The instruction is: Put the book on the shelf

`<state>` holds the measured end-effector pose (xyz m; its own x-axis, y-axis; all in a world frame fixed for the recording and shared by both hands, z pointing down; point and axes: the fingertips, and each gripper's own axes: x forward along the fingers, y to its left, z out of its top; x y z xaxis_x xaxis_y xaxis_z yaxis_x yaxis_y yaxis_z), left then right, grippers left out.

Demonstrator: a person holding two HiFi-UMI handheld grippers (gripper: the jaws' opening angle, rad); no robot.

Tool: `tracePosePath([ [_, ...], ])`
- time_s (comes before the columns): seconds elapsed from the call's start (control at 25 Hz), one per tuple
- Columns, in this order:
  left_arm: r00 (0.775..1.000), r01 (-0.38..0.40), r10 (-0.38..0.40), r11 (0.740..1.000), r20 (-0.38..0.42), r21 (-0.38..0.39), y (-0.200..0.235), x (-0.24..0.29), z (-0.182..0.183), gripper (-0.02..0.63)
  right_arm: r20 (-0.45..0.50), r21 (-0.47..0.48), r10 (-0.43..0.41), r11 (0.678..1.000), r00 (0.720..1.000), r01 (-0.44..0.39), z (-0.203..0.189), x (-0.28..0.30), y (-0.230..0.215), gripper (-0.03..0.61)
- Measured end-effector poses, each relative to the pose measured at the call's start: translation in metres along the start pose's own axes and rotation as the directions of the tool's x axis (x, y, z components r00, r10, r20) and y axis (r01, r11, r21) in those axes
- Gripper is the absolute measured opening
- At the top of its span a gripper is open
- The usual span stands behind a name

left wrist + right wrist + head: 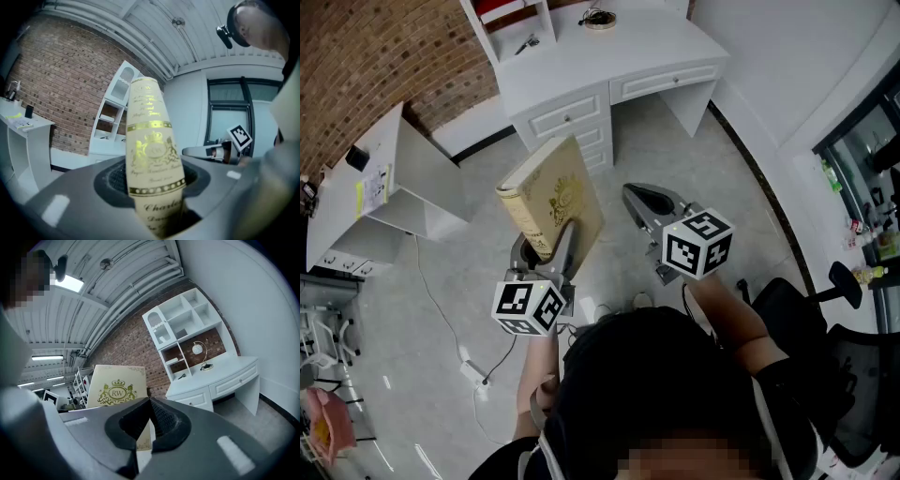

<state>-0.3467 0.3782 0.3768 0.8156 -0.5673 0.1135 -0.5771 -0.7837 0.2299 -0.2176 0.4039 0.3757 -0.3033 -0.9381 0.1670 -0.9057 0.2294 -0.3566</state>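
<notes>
Head view: one book point(553, 192) stood tilted in the air short of the desk point(609, 56). It was clamped at its lower end by the left gripper point(546, 251) and was well apart from the shelf point(511, 19) on top of the desk. The right gripper point(645, 199) hung short of the desk too, not touching the book.

Left gripper view: the jaws pressed on the book's spine point(152, 154) low down. With most of the book above the grip, it looked likely to lever over or slip on the way to the desk.

Right gripper view: the jaws were pressed together with nothing between them, so they gave no support.

Count: one book, two grippers, one desk, one shelf.
</notes>
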Motion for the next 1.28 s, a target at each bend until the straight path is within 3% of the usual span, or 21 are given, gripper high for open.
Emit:
tracePosePath([
  [0.84,0.989,0.137,-0.138,0.99,-0.046,-0.022,-0.047,0.035,-0.016,0.221,0.011,0.057,-0.162,0.985,0.987,0.161,-0.005,-0.049,-0.045,-0.006],
  [1.28,0.991,0.124,-0.124,0.992,-0.049,-0.004,-0.081,0.073,-0.021,0.221,0.028,0.065,-0.124,0.99,0.992,0.122,0.01,-0.063,-0.086,-0.006],
])
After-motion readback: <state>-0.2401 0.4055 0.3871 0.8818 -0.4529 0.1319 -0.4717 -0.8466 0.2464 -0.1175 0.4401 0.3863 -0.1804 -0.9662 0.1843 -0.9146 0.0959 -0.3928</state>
